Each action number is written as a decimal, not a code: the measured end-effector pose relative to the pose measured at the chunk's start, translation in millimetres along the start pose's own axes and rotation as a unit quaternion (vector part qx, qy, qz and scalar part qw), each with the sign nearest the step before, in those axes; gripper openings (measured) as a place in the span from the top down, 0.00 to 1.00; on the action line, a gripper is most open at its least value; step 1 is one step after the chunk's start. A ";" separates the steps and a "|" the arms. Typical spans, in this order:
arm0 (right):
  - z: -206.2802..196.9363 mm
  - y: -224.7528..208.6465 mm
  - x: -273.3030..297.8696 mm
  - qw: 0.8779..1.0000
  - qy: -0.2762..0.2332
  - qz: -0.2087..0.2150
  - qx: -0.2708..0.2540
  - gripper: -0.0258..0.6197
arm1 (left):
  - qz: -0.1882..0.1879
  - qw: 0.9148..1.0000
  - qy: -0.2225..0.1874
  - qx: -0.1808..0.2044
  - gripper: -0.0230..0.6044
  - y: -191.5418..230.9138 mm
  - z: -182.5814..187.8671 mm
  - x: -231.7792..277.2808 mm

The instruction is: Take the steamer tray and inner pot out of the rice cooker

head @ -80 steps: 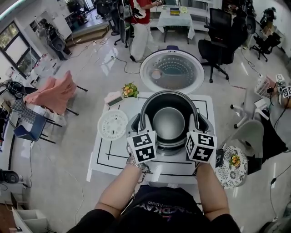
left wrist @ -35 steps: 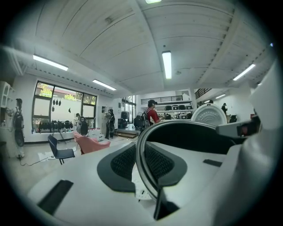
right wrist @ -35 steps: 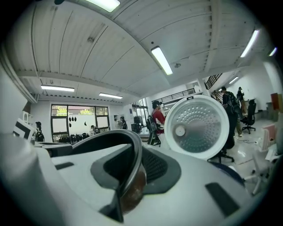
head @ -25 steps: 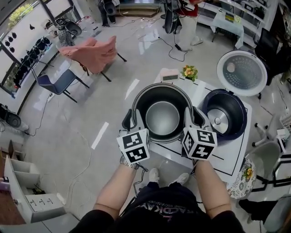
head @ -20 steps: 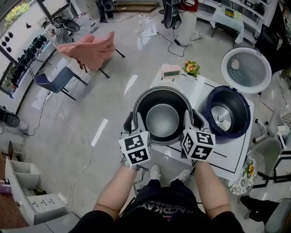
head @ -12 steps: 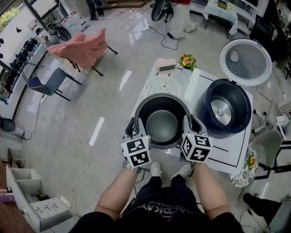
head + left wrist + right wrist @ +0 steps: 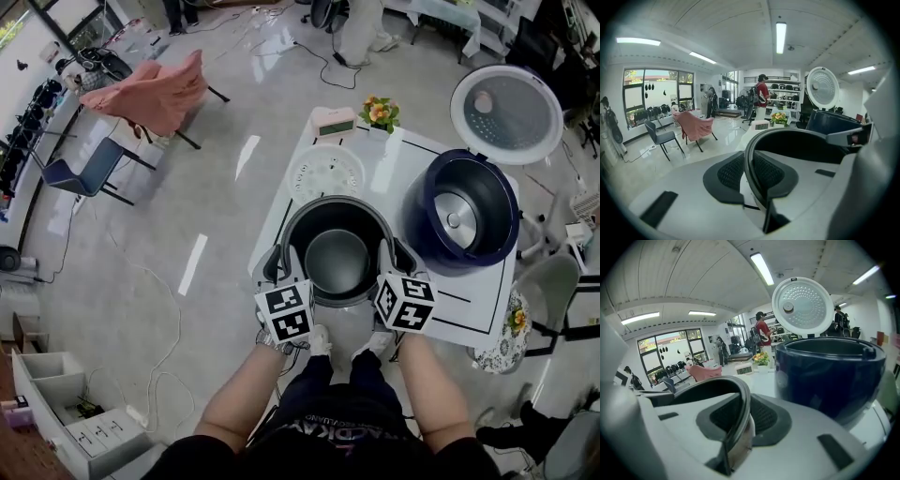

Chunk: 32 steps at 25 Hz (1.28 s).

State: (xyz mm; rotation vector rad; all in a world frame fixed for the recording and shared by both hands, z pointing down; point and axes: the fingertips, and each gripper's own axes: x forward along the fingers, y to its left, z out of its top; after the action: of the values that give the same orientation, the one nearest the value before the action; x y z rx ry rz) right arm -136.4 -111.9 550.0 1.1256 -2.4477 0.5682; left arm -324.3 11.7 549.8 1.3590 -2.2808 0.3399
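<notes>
The dark inner pot (image 7: pixel 338 264) hangs over the left front of the white table (image 7: pixel 487 309), level, with its rim pinched from both sides. My left gripper (image 7: pixel 278 259) is shut on the rim's left edge (image 7: pixel 754 159), one pad inside and one outside. My right gripper (image 7: pixel 398 255) is shut on the right edge (image 7: pixel 743 413) the same way. The navy rice cooker (image 7: pixel 459 211) stands open to the pot's right, its lid (image 7: pixel 506 101) up. The white round steamer tray (image 7: pixel 323 173) lies on the table behind the pot. Whether the pot touches the table I cannot tell.
A small clock (image 7: pixel 333 120) and a flower pot (image 7: pixel 379 111) sit at the table's far edge. A chair draped in pink cloth (image 7: pixel 155 94) stands on the floor at the left. The cooker's wall (image 7: pixel 829 376) is close beside my right gripper.
The pot has left the cooker and moved to the table's left part. Over the last second both grippers sank with it toward the tabletop, grip unchanged.
</notes>
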 end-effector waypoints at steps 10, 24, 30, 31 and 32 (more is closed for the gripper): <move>-11.6 -13.6 7.5 1.000 0.007 -0.013 0.006 0.85 | -0.017 1.000 0.003 0.002 0.85 -9.5 -8.7 14.2; -18.4 -16.0 7.7 1.000 0.016 -0.007 0.018 0.84 | -0.017 1.000 0.004 0.022 0.85 -11.9 -8.7 14.3; -15.4 -14.9 2.9 1.000 0.012 -0.011 -0.010 0.84 | -0.027 0.999 -0.017 0.040 0.79 -13.1 8.7 10.5; -13.1 -15.0 1.3 1.000 0.008 -0.013 -0.016 0.84 | -0.033 0.998 -0.020 0.041 0.78 -14.6 12.7 9.6; -10.0 -14.9 -0.8 1.000 0.003 -0.013 -0.023 0.83 | -0.041 0.998 -0.024 0.042 0.76 -16.6 16.8 8.3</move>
State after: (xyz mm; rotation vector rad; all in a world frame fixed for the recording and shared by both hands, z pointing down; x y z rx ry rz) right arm -122.7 -115.2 561.0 1.1336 -2.4238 0.5036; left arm -317.5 -9.9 539.1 1.5120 -2.2642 0.3844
